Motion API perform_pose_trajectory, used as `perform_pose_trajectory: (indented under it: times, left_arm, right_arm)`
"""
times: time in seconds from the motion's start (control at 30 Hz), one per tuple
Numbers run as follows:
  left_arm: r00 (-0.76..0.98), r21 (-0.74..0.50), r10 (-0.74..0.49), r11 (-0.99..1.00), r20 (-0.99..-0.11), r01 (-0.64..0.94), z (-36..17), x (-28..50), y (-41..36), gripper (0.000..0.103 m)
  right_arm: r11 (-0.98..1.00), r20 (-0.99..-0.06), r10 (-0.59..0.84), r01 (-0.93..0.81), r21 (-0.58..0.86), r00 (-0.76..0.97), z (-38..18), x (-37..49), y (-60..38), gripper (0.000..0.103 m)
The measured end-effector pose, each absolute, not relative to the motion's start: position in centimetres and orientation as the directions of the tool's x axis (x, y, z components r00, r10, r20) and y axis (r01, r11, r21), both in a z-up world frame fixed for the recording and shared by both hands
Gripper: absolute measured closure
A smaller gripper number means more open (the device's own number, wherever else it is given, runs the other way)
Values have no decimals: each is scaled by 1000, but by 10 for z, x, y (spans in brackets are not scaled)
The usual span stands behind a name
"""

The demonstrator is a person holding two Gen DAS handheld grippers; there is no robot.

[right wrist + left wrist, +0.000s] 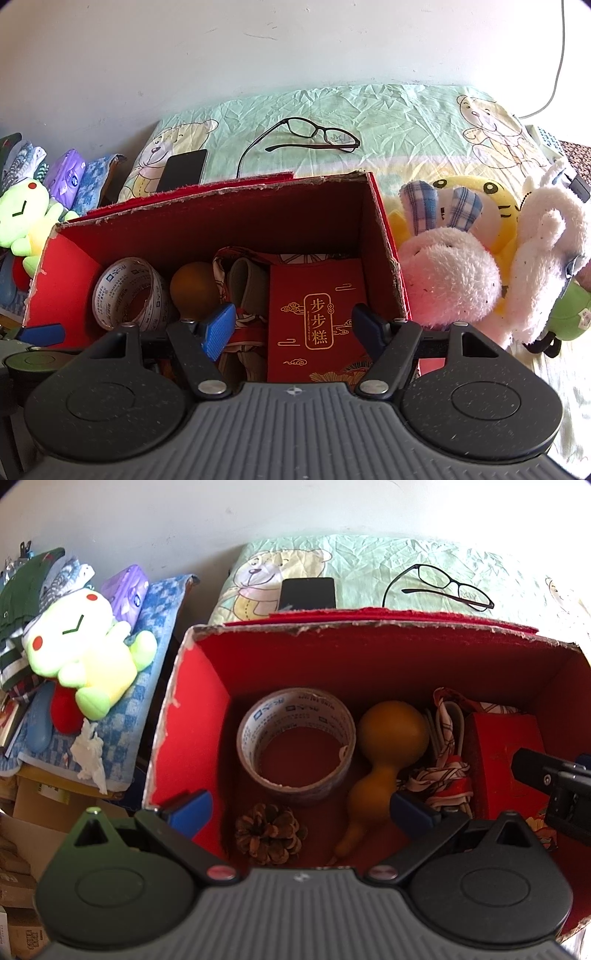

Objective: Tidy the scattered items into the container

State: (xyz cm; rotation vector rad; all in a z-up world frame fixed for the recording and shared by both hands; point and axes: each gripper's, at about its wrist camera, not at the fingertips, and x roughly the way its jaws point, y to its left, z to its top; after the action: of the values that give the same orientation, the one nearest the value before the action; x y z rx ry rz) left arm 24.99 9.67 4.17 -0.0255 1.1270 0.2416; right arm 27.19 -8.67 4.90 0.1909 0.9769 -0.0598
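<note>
Both the left claw [299, 808] and right claw [293, 326] hang spread and empty over the red box [384, 236]. The glasses [314, 134], upper middle on the bed, look light and fragile; best pinched at the bridge.

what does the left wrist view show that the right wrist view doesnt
Only the left wrist view shows the pine cone on the box floor. Only the right wrist view shows the pink plush rabbit and white plush right of the red box. Both show the tape roll, brown gourd, glasses, phone and green plush.
</note>
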Motion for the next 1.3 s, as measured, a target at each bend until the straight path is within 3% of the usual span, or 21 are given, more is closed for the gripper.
perform_pose_trajectory:
  times: [1.3]
  left_arm:
    - [410, 128, 214, 965, -887, -228, 44, 243, 95, 2]
  right_arm:
    - [989, -841, -38, 144, 47, 539, 46, 277, -78, 32]
